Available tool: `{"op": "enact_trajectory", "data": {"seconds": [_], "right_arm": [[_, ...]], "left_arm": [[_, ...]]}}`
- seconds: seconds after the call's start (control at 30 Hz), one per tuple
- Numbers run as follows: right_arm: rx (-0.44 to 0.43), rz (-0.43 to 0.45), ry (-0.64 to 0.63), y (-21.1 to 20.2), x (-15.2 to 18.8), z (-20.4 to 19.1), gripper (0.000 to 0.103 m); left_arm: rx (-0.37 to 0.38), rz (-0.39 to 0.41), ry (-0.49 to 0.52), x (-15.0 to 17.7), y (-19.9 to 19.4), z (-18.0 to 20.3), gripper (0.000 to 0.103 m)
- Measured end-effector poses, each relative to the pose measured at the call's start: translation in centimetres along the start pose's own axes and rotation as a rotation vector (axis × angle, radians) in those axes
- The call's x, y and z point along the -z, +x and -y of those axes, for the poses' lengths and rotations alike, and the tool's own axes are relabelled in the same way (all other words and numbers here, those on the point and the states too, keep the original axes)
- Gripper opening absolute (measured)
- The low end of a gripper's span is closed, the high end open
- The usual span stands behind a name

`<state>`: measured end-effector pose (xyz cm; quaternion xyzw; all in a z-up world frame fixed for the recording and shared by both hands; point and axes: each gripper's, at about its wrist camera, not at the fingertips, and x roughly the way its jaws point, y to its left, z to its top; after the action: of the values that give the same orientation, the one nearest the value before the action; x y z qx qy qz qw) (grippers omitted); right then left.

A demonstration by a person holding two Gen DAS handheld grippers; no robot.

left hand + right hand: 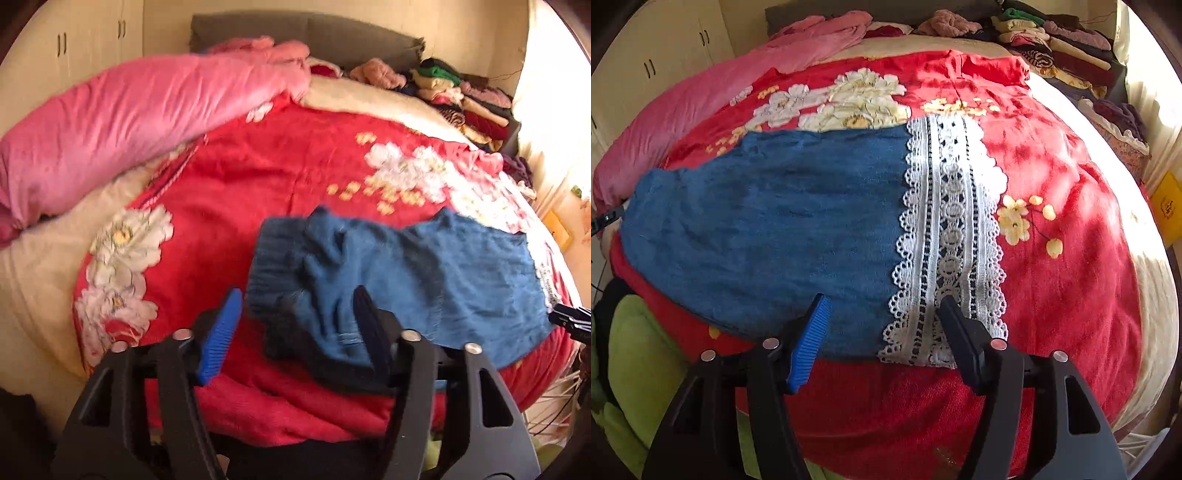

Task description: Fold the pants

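Blue pants (424, 277) lie flat across the red floral blanket (258, 177). In the left wrist view their dark ribbed waistband (273, 258) is nearest. My left gripper (298, 291) hovers open over that end, with one finger above the blanket and the other above the blue cloth. In the right wrist view the pants (775, 221) end in a white lace hem (949, 221). My right gripper (884, 298) stands open at the near edge, straddling the seam where blue cloth meets lace. Neither gripper pinches any cloth.
A pink quilt (110, 122) is bunched along the bed's left side. Stacks of folded clothes (1071, 44) fill the far right corner by the grey headboard (332, 33). A green cushion (639, 362) sits below the bed's near left edge.
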<state>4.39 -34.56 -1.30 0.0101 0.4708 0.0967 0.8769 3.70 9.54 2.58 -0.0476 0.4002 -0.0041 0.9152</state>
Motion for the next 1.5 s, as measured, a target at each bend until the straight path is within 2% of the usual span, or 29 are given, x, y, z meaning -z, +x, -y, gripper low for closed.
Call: {"op": "enact_trajectory", "data": {"seconds": [0.13, 0.27, 0.37, 0.57, 0.67, 0.8, 0.87, 1.0, 1.1, 1.23, 1.37, 1.5], "right_arm": [[-0.029, 0.044, -0.001, -0.7, -0.9, -0.8, 0.061], [-0.058, 0.035, -0.010, -0.1, -1.3, -1.8, 0.061], [-0.081, 0.028, -0.026, 0.4, -1.5, -2.7, 0.061], [-0.083, 0.047, -0.099, 1.1, -3.1, -4.7, 0.061], [-0.059, -0.004, -0.077, 2.4, -3.3, -4.0, 0.061], [-0.046, -0.119, 0.020, 5.0, -1.8, -1.4, 0.061], [-0.083, -0.097, 0.051, 4.9, -1.2, -0.7, 0.061], [-0.093, -0.087, 0.042, 3.7, -1.6, -1.1, 0.061], [-0.092, -0.010, 0.055, 1.6, -2.8, -0.2, 0.061], [-0.068, 0.049, 0.119, 0.5, -5.6, 2.8, 0.061], [-0.066, 0.072, 0.200, 1.5, -8.6, 6.3, 0.061], [-0.076, 0.054, 0.218, 3.9, -11.0, 8.6, 0.061]], "left_arm": [[0.082, 0.025, 0.125, -1.0, -0.6, 5.0, 0.070], [0.182, -0.029, 0.205, -1.1, 1.3, 9.4, 0.073], [0.221, -0.087, 0.265, -0.9, 4.0, 12.3, 0.074], [0.213, -0.156, 0.351, -0.3, 8.2, 15.5, 0.076], [0.153, -0.207, 0.378, 0.9, 10.3, 15.8, 0.076], [0.157, -0.215, 0.371, 1.8, 11.1, 15.2, 0.079], [0.171, -0.217, 0.349, 1.6, 11.1, 14.7, 0.079], [0.179, -0.200, 0.328, 1.3, 10.2, 14.4, 0.079], [0.220, -0.171, 0.280, 0.0, 8.9, 13.7, 0.079], [0.210, -0.138, 0.259, -1.9, 8.5, 13.3, 0.079], [0.203, -0.132, 0.238, -4.4, 9.6, 13.0, 0.079], [0.194, -0.144, 0.216, -6.3, 11.8, 13.3, 0.079]]}}
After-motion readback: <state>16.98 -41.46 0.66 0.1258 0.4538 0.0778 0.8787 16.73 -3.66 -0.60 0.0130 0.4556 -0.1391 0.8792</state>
